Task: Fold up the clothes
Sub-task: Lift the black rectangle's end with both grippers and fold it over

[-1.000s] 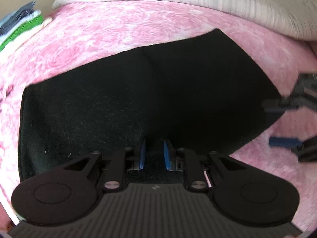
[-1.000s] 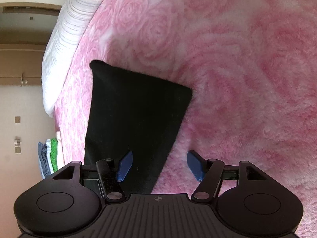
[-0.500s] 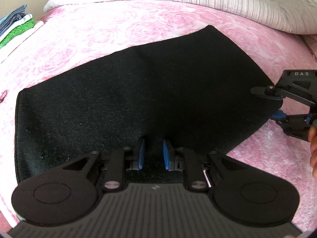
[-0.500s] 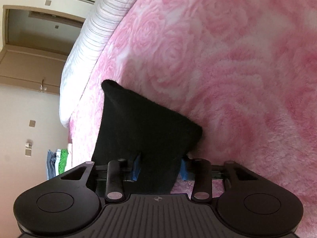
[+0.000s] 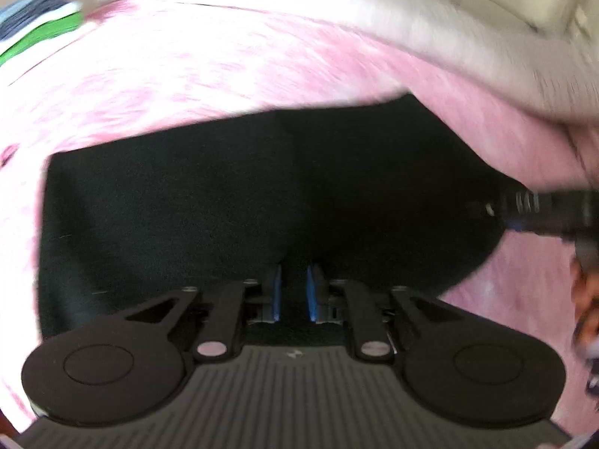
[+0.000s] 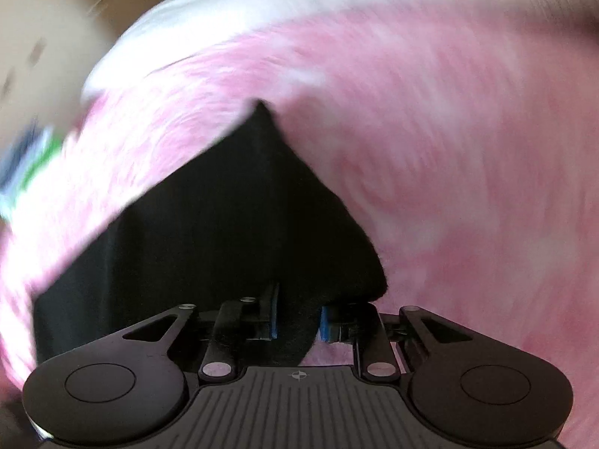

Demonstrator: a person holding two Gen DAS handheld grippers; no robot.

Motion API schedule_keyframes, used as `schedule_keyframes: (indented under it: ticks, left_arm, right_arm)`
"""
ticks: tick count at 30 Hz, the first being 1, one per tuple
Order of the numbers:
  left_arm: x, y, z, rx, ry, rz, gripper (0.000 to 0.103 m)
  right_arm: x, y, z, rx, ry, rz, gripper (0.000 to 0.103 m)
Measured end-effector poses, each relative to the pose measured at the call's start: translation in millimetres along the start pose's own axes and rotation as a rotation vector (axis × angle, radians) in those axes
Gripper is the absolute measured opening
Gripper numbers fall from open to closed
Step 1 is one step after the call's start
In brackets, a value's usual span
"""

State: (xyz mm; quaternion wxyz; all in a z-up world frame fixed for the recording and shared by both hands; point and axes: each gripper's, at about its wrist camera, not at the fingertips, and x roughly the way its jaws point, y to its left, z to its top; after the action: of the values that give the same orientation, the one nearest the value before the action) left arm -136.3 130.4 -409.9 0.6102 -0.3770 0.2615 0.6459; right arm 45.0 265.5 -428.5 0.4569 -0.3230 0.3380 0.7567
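A black folded garment [image 5: 262,194] lies on the pink rose-patterned bedspread [image 5: 224,63]. My left gripper [image 5: 294,292] is shut on the garment's near edge. My right gripper [image 6: 297,314] is shut on the garment's right corner [image 6: 232,232] and lifts it, so the cloth rises in a peak. The right gripper also shows in the left wrist view [image 5: 524,213] at the garment's right end. Both views are blurred by motion.
A white striped pillow [image 5: 411,26] lies along the far side of the bed. A stack of folded clothes, blue, white and green [image 5: 41,30], sits at the far left and also shows in the right wrist view [image 6: 30,164].
The right gripper has closed on the garment's right corner and lifted it. Both grippers are moving with the cloth, and the views have swung and blurred.
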Motion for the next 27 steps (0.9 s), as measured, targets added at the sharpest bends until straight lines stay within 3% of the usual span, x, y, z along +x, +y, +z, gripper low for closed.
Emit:
schedule_keyframes:
  ticks: [3,5,9,12,17,20,25,27]
  left_arm:
    - [-18.9,42.3,-2.0,-0.135,-0.002,0.003,0.011]
    - [-32.1,71.2,-5.8,-0.23,-0.001,-0.013,0.011]
    - [-58.5,116.1,-17.9,-0.381,-0.016,-0.061,0.011]
    - [-68.3,142.9,-27.4,-0.484,-0.025,-0.096,0.011]
    - [-66.3,169.7,-42.1,-0.558,-0.007,-0.121,0.01]
    - [-67.8,179.1,-47.4,-0.561,-0.008,-0.156,0.01]
    - [-64.6,183.5,-46.1,-0.566,-0.008,-0.195,0.011]
    - [-64.6,183.2,-42.8,-0.574,-0.016,-0.218,0.011]
  right_arm:
    - [-19.3,46.8,-3.5,-0.274,-0.11,-0.067,0.018]
    - [-32.2,79.8,-9.6,-0.424,-0.192,-0.064,0.018]
    - [-50.3,143.9,-37.6,-0.699,-0.334,0.003,0.016]
    - [-53.1,184.2,-73.2,-0.905,-0.384,0.086,0.016]
    - [-30.7,218.8,-140.3,-1.171,-0.311,0.215,0.013]
    - [-10.0,227.2,-170.3,-1.301,-0.252,0.182,0.018]
    - [-11.0,226.3,-170.8,-1.339,-0.202,0.175,0.035]
    - [-24.4,218.8,-159.7,-1.331,-0.162,0.198,0.037]
